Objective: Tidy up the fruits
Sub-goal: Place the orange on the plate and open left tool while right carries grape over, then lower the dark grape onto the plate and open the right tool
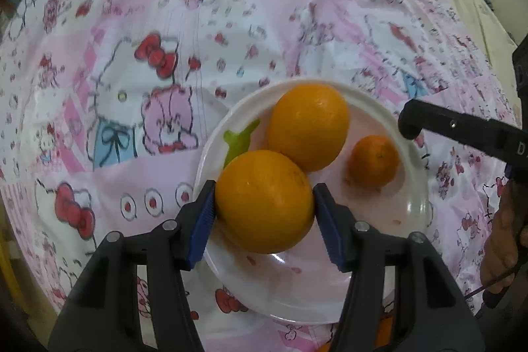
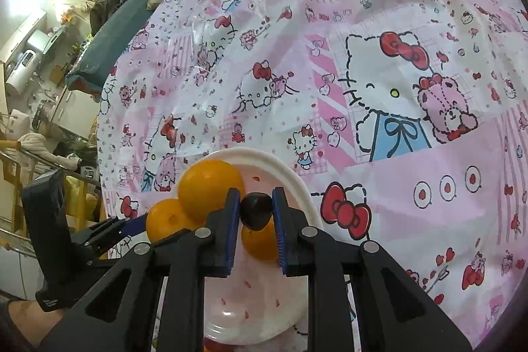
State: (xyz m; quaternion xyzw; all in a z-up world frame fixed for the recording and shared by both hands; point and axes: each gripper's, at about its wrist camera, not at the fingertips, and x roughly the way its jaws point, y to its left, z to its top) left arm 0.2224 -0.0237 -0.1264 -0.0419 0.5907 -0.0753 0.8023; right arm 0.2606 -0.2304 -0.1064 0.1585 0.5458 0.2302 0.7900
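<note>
In the left wrist view my left gripper (image 1: 264,187) is shut on a large orange (image 1: 264,203) over the near side of a white plate (image 1: 412,213). A second large orange (image 1: 308,127) and a small tangerine (image 1: 374,160) lie on the plate behind it. The right gripper (image 1: 409,122) reaches in over the plate's right rim. In the right wrist view my right gripper (image 2: 256,192) is shut on a small dark round fruit (image 2: 255,213) above the tangerine (image 2: 260,244). The loose orange (image 2: 211,187) rests on the plate (image 2: 264,154). The held orange (image 2: 166,220) sits in the left gripper (image 2: 135,225).
A pink and white cartoon-cat tablecloth (image 2: 379,88) covers the whole table. A green mark (image 1: 239,137) shows on the plate. A hand (image 1: 501,240) holds the right gripper. Past the table's left edge stand a blue cushion (image 2: 109,38) and household clutter (image 2: 29,61).
</note>
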